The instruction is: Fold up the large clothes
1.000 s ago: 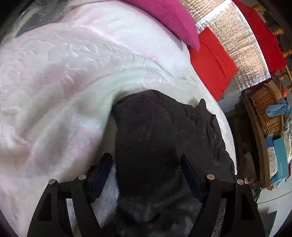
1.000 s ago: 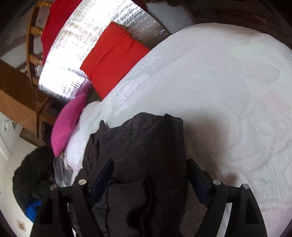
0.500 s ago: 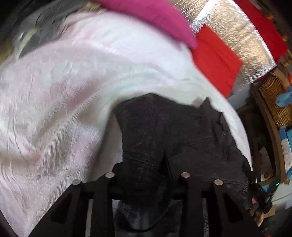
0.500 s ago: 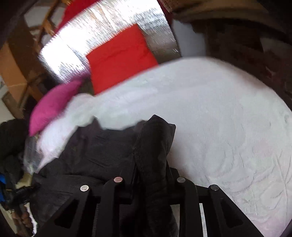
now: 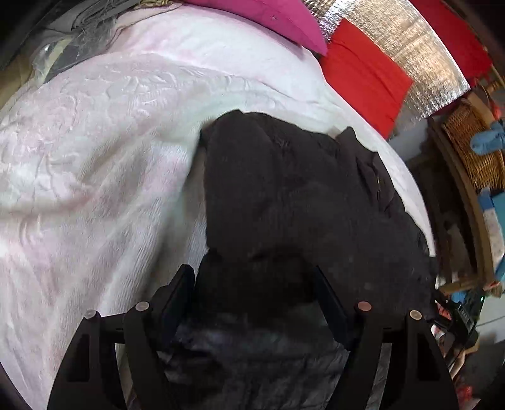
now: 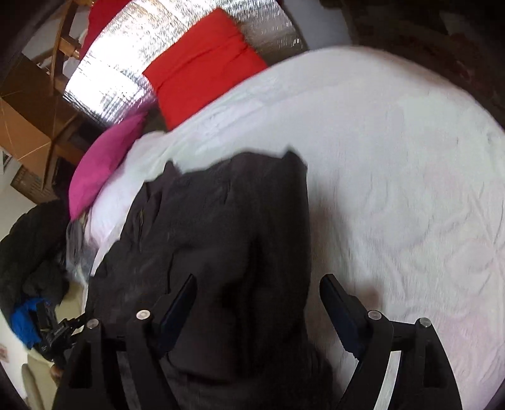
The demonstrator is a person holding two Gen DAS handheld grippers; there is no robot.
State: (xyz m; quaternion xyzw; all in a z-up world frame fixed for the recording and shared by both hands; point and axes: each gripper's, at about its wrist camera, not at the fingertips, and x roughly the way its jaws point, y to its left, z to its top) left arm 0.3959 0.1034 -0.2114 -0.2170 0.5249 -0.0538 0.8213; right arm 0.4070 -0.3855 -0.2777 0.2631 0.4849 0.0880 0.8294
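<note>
Garment: dark jacket (image 5: pixel 303 195), bunched and partly folded, lying on the bed; in the right wrist view (image 6: pixel 227 227) its straight folded edge runs along the side nearer the bare blanket.
Bed: covered by a pale pink-white embossed blanket (image 5: pixel 94 164), wrinkled on the side away from the jacket; same blanket broad and smoother in the right wrist view (image 6: pixel 394 164).
Left claw (image 5: pixel 252 284): spread wide and opening, dark cloth lying between the two fingers, pads not pressing on it.
Right claw (image 6: pixel 257 290): spread wide and opening, hanging over the jacket's folded edge; near-side finger over cloth, far-side finger over the blanket, neither pad pinching.
Pillows: magenta pillow (image 5: pixel 268 22) at the head of the bed, red pillow (image 5: pixel 363 72) just beside it, leaning on a silver quilted panel (image 5: pixel 410 53).
Right-view pillows: magenta one (image 6: pixel 104 167) lower left of the red one (image 6: pixel 202 63), silver panel (image 6: pixel 126 60) behind both.
Beside the bed: wicker basket (image 5: pixel 473 148) on a wooden shelf, with a blue cloth on it.
Floor side: dark heap of clothing (image 6: pixel 31 252) at the frame's left edge, with something bright blue below it.
Sharpness: right wrist view slightly blurred, fine detail on the jacket hard to read.
</note>
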